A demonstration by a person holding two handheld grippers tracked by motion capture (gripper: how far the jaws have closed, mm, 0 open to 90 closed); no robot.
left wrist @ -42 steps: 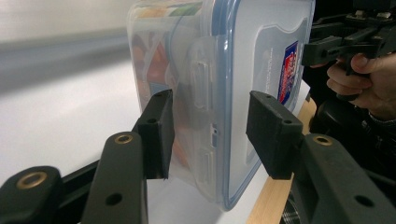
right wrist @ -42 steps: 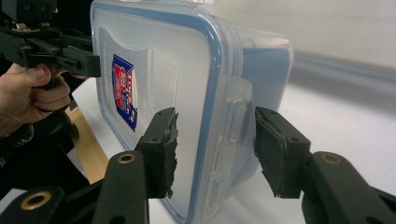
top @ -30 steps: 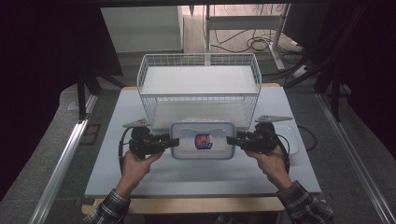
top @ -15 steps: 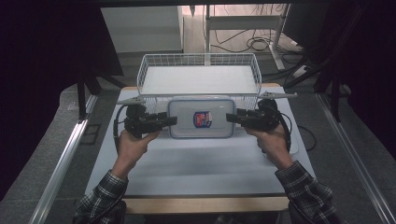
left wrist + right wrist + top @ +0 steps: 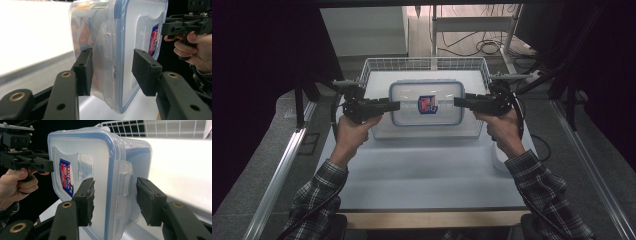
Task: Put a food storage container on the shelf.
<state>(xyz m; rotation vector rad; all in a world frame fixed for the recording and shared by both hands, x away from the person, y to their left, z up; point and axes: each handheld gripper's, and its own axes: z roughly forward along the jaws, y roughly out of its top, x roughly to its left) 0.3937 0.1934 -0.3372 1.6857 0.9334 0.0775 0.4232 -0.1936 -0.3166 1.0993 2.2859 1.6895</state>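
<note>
We held the clear plastic box (image 5: 426,103) in the air above the wire basket (image 5: 374,65), over the desk (image 5: 427,170). Our left tongs (image 5: 393,105) clamped its end at 9 o'clock, and our right tongs (image 5: 460,101) clamped its end at 3 o'clock.

1 lidded plastic container (image 5: 426,102); 1 wire basket (image 5: 377,65); 1 table (image 5: 427,175); 2 tools: left tool (image 5: 393,105), right tool (image 5: 459,101).

Box lid (image 5: 427,102) carries a red-and-blue label (image 5: 428,104); I can't read its lettering from above. Left gripper view: faint line of print beside label (image 5: 154,37), too small to read. No other text legible.
</note>
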